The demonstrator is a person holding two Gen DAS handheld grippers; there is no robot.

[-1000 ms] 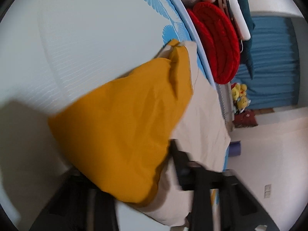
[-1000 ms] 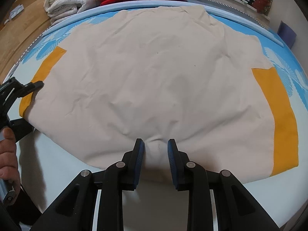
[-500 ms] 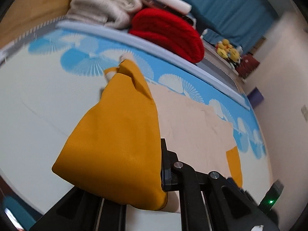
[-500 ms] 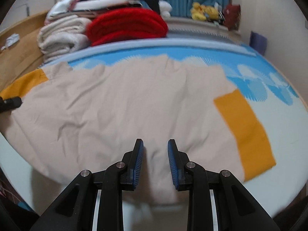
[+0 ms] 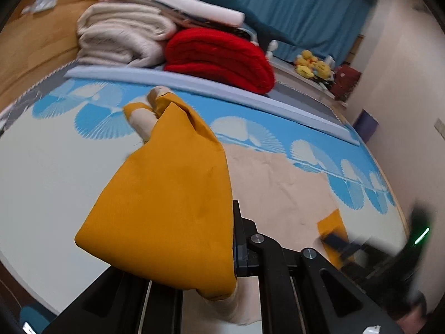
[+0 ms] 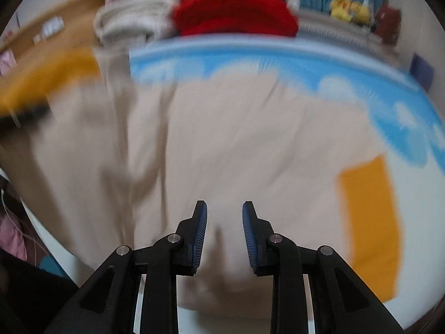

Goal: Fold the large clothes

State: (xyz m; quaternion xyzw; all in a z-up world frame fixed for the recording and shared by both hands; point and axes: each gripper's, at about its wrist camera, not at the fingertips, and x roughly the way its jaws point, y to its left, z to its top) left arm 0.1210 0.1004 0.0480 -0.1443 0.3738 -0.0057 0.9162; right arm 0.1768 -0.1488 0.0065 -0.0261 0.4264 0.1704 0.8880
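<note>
A large beige garment (image 6: pixel 250 144) with mustard-yellow sleeve cuffs lies on the bed. My left gripper (image 5: pixel 211 250) is shut on the yellow cuff (image 5: pixel 167 200) and holds it lifted above the bed; the cloth hides the left finger. The beige body (image 5: pixel 278 192) trails down to the right. My right gripper (image 6: pixel 224 231) has its jaws apart over the garment's near hem, with a fold of beige cloth lying between them. The other yellow cuff (image 6: pixel 370 222) lies flat at the right. The right wrist view is blurred by motion.
The bed sheet (image 5: pixel 55 172) is white with blue fan prints. A red blanket (image 5: pixel 219 55) and cream blanket (image 5: pixel 122 36) are stacked at the far edge. Blue curtains (image 5: pixel 300 8), yellow plush toys (image 5: pixel 311 66) and a wall (image 5: pixel 403 83) lie beyond.
My left gripper has lifted the yellow cuff higher and swung toward the right. My right gripper has risen and tilted, and the garment's left side has been pulled up.
</note>
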